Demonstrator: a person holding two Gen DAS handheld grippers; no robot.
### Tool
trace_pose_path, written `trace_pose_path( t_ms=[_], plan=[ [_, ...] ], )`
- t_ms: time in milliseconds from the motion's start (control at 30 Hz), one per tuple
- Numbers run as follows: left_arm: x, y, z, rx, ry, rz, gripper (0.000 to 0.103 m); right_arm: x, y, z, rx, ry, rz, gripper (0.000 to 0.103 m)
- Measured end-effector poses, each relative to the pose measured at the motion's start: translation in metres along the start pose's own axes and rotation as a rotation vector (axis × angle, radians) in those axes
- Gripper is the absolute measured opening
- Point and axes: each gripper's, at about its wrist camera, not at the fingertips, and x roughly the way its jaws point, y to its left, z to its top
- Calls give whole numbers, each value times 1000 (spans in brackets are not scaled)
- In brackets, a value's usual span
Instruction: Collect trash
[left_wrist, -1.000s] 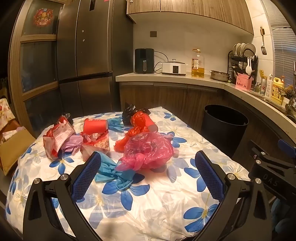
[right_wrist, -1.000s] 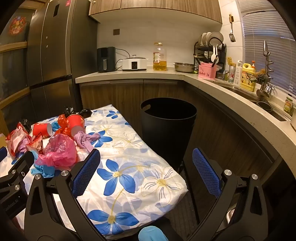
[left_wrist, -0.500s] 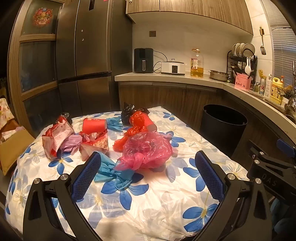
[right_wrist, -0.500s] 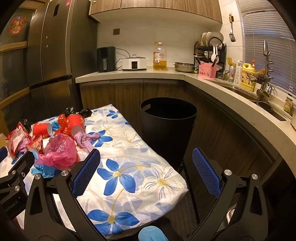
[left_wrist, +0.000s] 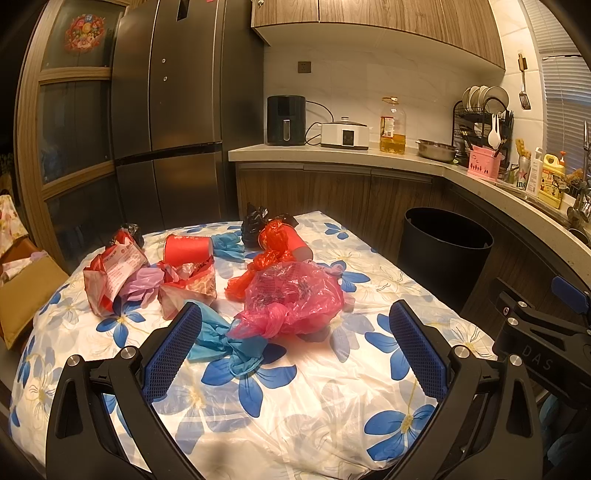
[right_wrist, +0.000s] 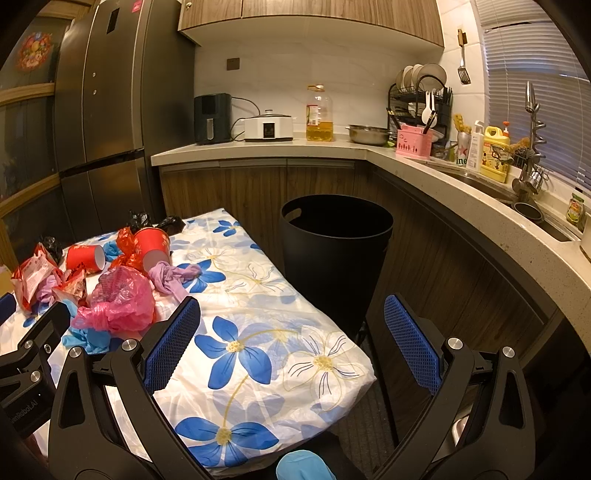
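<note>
A floral-clothed table (left_wrist: 288, 413) carries a pink bag (left_wrist: 295, 299), red cups (left_wrist: 186, 249) and wrappers (left_wrist: 112, 273).

- Dark steel refrigerator (left_wrist: 166, 110) stands against the left wall.
- Pale L-shaped worktop (right_wrist: 258, 146) over wood-grain cabinets (right_wrist: 255, 192).
- White tiled wall (left_wrist: 351, 85); wood upper cupboards (left_wrist: 388, 22).
- Window blinds (right_wrist: 532, 92) at right.
- Warm, dim lighting.

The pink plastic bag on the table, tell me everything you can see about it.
The pink plastic bag is thin, crinkled, translucent film, bunched into a puffy lump with its mouth twisted shut toward the camera. It lies on the flowered tablecloth, its twisted end over a blue glove, an orange-red bag just behind. Neither gripper touches it.
</note>
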Motion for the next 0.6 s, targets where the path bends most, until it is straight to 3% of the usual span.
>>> trace_pose_path(
  t_ms=[600],
  plan=[
    [-2, -2, -1, 0, 0, -5, 98, -2, 1, 0, -1, -1, 0, 98]
  ],
)
